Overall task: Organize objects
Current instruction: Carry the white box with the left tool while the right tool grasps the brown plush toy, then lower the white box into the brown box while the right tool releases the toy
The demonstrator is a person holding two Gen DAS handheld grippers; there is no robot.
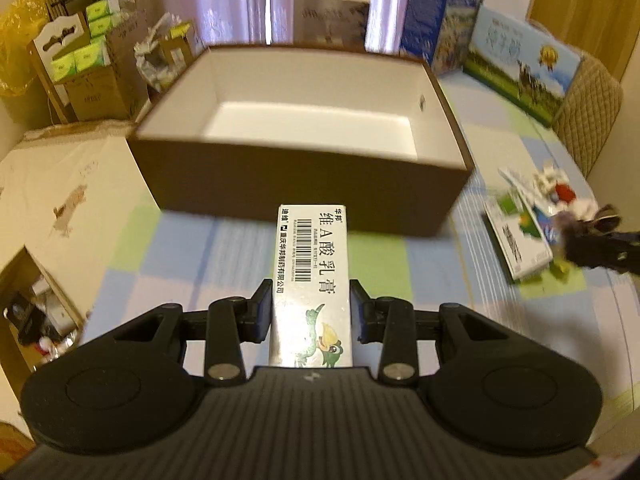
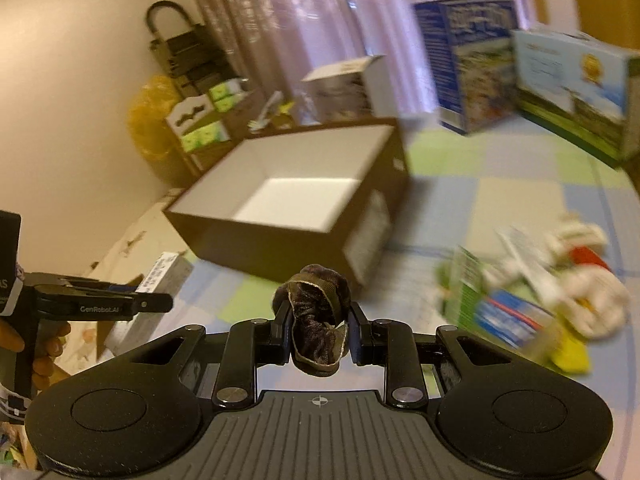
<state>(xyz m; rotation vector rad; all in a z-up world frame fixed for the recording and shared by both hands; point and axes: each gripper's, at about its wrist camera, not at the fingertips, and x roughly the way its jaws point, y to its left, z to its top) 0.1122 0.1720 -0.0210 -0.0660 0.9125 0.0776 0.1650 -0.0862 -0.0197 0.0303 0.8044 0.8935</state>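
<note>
1. Holding a silver ointment carton [image 1: 312, 280] lengthwise, the left gripper [image 1: 311, 316] has its pads closed against the carton's two long sides, raised over the checked cloth [image 1: 180, 248] just near of the brown storage box [image 1: 304, 184].
2. The box's white interior shows nothing in it, so no object appears stowed yet.
3. The right gripper [image 2: 319, 334] is clamped on a dark velvet scrunchie [image 2: 316, 320], also short of the box.
4. At the far right, a loose pile [image 2: 540, 292] of packets and a plush item remains on the cloth.
5. Judgement: sorting is at an early stage; two items are in transit and the pile is left.
</note>
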